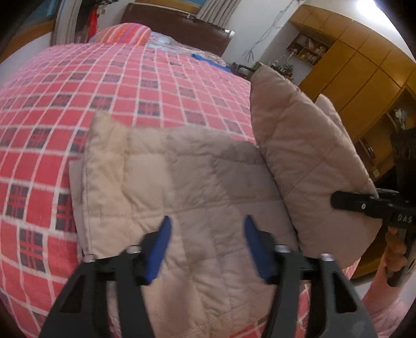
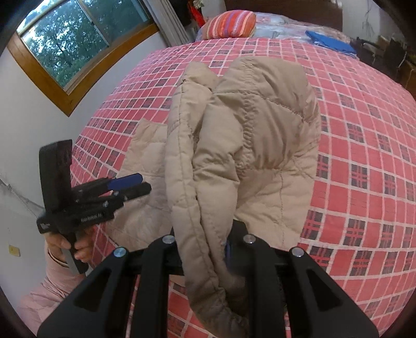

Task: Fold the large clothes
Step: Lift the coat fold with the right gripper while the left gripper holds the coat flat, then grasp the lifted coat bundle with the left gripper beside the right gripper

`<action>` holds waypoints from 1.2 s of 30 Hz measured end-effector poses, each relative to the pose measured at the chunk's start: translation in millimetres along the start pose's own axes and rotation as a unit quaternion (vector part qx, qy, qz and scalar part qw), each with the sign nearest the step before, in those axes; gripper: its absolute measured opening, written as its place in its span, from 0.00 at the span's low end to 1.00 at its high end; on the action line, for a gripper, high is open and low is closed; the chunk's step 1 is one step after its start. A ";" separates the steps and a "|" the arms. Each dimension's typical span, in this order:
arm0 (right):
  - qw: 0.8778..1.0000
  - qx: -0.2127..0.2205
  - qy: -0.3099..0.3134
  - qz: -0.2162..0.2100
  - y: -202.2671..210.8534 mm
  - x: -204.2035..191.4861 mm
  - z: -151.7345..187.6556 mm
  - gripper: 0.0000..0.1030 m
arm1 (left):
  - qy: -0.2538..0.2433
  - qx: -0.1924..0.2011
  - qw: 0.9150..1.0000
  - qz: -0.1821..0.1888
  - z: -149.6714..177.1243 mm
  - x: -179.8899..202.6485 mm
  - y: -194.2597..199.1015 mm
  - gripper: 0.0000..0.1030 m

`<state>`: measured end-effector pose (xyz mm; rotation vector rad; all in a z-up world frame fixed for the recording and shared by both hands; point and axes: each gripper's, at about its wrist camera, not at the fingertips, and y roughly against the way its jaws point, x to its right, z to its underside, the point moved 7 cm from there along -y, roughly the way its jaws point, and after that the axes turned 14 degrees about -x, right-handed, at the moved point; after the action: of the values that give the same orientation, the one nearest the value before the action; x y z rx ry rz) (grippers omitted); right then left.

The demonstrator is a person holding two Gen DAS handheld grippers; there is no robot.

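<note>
The beige quilted jacket (image 1: 182, 182) lies on the bed (image 1: 52, 104). The right gripper (image 2: 208, 249) pinches its lifted flap, which rises right of the flat body. The left gripper (image 1: 206, 244), spread and empty, hovers over that body.

I count one beige quilted jacket (image 1: 187, 166) on the checked bedspread (image 1: 52, 104), two grippers, one striped pillow (image 2: 230, 22) and one blue cloth (image 2: 330, 43) beyond the jacket.

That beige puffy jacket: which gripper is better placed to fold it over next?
The right gripper: it is shut on the jacket, holding one side lifted. The left gripper is open and holds nothing.
</note>
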<state>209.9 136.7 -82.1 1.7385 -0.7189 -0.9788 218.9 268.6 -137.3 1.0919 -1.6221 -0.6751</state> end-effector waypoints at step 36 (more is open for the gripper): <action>0.999 0.037 -0.009 0.038 21.9 30.2 20.7 0.73 | -0.065 -0.094 0.988 0.108 -104.5 111.8 -32.8 0.20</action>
<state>206.4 94.9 -74.4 1.7558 -0.8361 -0.9273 320.8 163.0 -82.9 0.7357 -1.7194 -0.7501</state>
